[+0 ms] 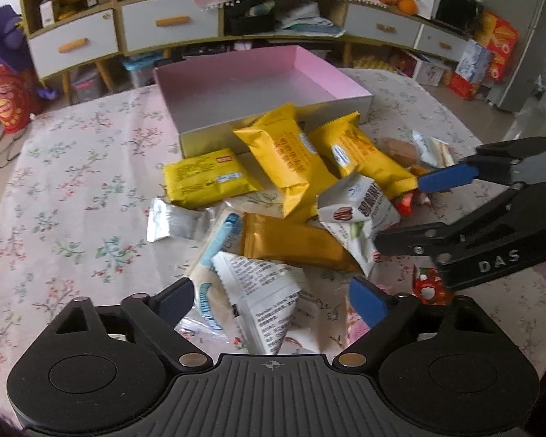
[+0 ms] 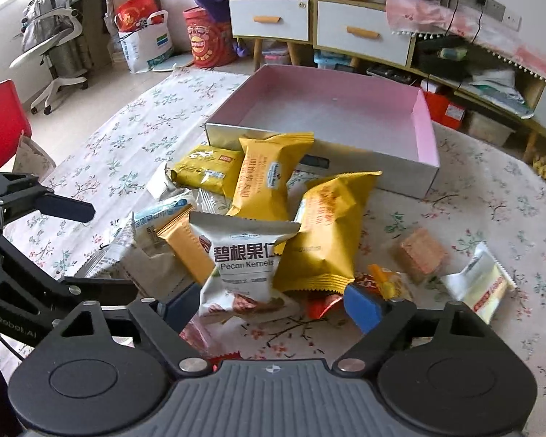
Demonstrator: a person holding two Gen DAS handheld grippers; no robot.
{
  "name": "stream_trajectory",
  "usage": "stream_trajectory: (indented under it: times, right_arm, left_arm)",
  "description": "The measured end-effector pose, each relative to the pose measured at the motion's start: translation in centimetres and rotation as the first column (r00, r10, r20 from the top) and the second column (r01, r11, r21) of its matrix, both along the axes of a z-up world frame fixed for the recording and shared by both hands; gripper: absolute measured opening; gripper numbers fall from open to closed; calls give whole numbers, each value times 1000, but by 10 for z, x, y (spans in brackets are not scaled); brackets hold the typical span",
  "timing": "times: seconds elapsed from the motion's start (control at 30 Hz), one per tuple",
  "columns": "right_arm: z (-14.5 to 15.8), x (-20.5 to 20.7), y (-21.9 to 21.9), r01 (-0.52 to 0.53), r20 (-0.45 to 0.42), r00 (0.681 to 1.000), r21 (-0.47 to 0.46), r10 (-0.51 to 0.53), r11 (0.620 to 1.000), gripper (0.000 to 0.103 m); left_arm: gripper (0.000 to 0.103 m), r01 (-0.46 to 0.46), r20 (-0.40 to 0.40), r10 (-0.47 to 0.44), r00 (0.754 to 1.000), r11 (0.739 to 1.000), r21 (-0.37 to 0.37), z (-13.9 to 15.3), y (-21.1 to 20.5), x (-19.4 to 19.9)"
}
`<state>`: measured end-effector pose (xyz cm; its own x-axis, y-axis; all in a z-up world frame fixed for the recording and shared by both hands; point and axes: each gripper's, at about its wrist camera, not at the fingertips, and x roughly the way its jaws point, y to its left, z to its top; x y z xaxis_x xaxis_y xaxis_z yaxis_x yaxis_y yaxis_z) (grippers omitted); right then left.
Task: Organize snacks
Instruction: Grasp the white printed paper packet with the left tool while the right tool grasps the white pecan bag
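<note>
Your left gripper hangs over the near edge of the snack pile with its jaws wide, straddling a white printed packet without pressing it; your right gripper does the same over the pecan kernels packet, jaws wide and nothing held. The pile sits on the floral bench just near the open pink box, whose inside is bare, so I judge the sorting has hardly begun. The risk is crowding: the packets overlap, so closing on one could drag or pinch its neighbour, and the slick foil may slip out if you catch only a crimped edge. The two grippers work close together, and the right gripper's fingers already reach across the pile in the left view, so a collision is possible if both go in at once. The pecan packet lies with its long axis running near to far, top seam toward the box; the white printed packet lies skewed, one corner pointing right. The yellow packets lean against the box's near wall, long axes running toward it.
</note>
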<state>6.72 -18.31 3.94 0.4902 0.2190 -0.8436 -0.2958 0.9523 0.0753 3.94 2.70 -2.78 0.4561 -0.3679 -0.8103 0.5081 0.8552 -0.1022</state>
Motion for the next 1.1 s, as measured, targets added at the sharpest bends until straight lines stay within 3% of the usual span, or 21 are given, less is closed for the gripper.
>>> stream_trajectory:
  times: [0.03,0.13,0.27,0.5,0.7,0.9,1.1]
  right_arm:
    - [-1,1,0,1,-2,1000,7,-1,1000,68]
    - [-1,6,-1,6,-21,1000,45,-5,999,49]
    - [-3,11,-2,12,-39,999,94,-8,996,49]
    - [-12,15,2,29,-71,997,104,-21,994,49]
    - [-22,18,5,50,-76,996,93,-43,994,45]
    - [-19,21,8,75,-75,995,123,-67,990,33]
    - [-20,24,8,93,-79,993,128,-84,987,31]
  left_arm:
    - [83,4,-6,-4,1000,1000,-4,-1,-1,1]
    - [73,16,-23,-17,1000,1000,-15,-3,-2,3]
    - [69,16,-33,-16,999,1000,-12,-7,-3,5]
    - [52,-21,-91,20,996,1000,-5,-21,-3,15]
    - [50,-35,-88,34,996,999,-16,-23,0,14]
    - [47,-44,-86,41,995,999,-30,-21,6,15]
    - [46,-56,-75,52,996,997,-47,-15,13,16]
